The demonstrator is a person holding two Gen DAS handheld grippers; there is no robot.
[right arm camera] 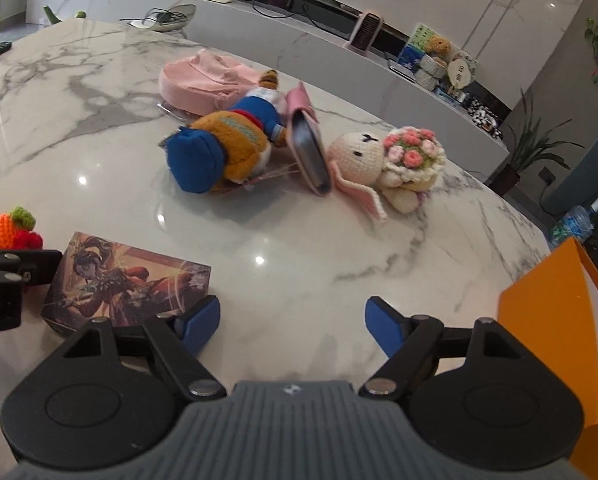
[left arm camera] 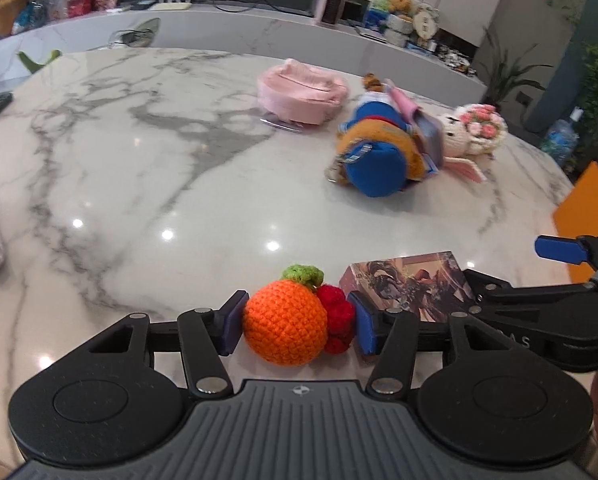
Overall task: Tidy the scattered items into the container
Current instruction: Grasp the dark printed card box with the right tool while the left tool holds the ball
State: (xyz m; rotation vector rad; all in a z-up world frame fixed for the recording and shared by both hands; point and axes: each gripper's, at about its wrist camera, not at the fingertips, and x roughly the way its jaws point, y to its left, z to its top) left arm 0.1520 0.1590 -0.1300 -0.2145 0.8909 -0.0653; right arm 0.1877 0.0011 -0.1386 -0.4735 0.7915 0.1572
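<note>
My left gripper point(left arm camera: 299, 326) is shut on a crocheted orange fruit point(left arm camera: 285, 318) with a green leaf and red berries, low over the marble table point(left arm camera: 139, 160). Its blue pads press the fruit from both sides. A printed picture box point(right arm camera: 127, 280) lies flat just right of it. My right gripper point(right arm camera: 293, 328) hovers open over bare marble, with nothing between its fingers, and the box sits by its left finger. The orange container point(right arm camera: 555, 320) stands at the table's right edge, close to the right finger.
Further back lie a plush toy with a blue hat point(right arm camera: 219, 152), a pink wallet point(right arm camera: 309, 148) leaning on it, a crocheted bunny holding a bouquet point(right arm camera: 383, 160) and a pink pouch point(right arm camera: 199, 80). A white counter with clutter runs behind the table.
</note>
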